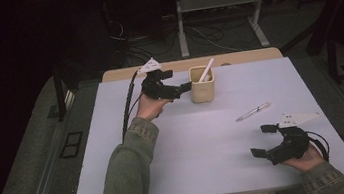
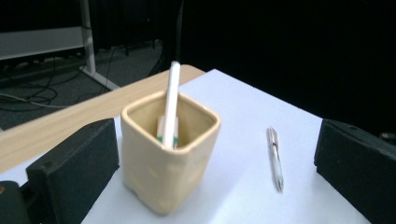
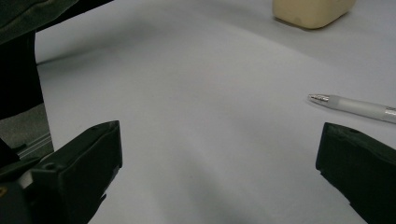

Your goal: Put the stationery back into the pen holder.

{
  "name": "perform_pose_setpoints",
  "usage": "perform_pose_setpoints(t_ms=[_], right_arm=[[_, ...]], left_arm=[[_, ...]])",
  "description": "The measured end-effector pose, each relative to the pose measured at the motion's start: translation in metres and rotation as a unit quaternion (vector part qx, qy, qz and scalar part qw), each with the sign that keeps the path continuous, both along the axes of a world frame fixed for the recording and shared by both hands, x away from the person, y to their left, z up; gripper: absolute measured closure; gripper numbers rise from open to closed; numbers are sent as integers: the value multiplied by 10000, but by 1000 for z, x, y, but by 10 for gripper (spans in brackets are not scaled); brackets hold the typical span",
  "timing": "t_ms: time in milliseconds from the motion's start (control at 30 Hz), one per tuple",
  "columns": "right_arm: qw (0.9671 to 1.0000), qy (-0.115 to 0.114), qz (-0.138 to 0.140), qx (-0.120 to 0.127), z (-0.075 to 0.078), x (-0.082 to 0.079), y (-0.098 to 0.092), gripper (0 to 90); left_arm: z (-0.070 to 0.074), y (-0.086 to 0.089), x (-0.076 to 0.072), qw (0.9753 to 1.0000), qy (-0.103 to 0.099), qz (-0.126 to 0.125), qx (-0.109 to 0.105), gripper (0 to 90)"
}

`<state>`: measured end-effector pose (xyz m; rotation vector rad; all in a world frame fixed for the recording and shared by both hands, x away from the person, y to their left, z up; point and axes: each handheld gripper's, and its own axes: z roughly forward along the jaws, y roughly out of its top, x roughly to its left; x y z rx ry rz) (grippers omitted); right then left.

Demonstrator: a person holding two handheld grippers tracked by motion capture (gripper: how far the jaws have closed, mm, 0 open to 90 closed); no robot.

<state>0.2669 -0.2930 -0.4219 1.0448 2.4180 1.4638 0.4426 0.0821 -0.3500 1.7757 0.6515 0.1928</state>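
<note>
- High view: the left tool (image 1: 185, 88) sits at the far side of the counter (image 1: 191, 140), jaws apart, its tip just beside the left wall of the cream cup (image 1: 202, 89). A white pen (image 1: 206, 70) leans inside the cup. A second, clear pen (image 1: 253, 111) lies flat on the counter between the cup and the right tool (image 1: 264, 141), which hovers near the front right corner with its jaws wide apart and nothing between them.
- Left gripper view: the cup (image 2: 169, 156) stands upright between the two black jaws, nearer the left one but not visibly pinched. The white pen (image 2: 171, 105) rises from it, and the clear pen (image 2: 275, 157) lies beyond, to the right.
- Right gripper view: the jaws stand open over bare counter (image 3: 196, 116); the clear pen (image 3: 355, 107) lies just above the right jaw, tip pointing left, and the cup's base (image 3: 310, 11) is well off.
- Judgement: the work seems to be putting the loose pen into the cup. The right tool should centre over the barrel's middle, jaws across it, then close gently so it does not roll; the left tool can steady the cup without tipping it.
</note>
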Motion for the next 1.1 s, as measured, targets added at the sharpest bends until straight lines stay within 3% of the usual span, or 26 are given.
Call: perform_pose_setpoints(t_ms=[1100], right_arm=[[10000, 4, -21, -32, 0, 0, 1, 1]], left_arm=[[-15, 42, -78, 9994, 135, -184, 278, 0]])
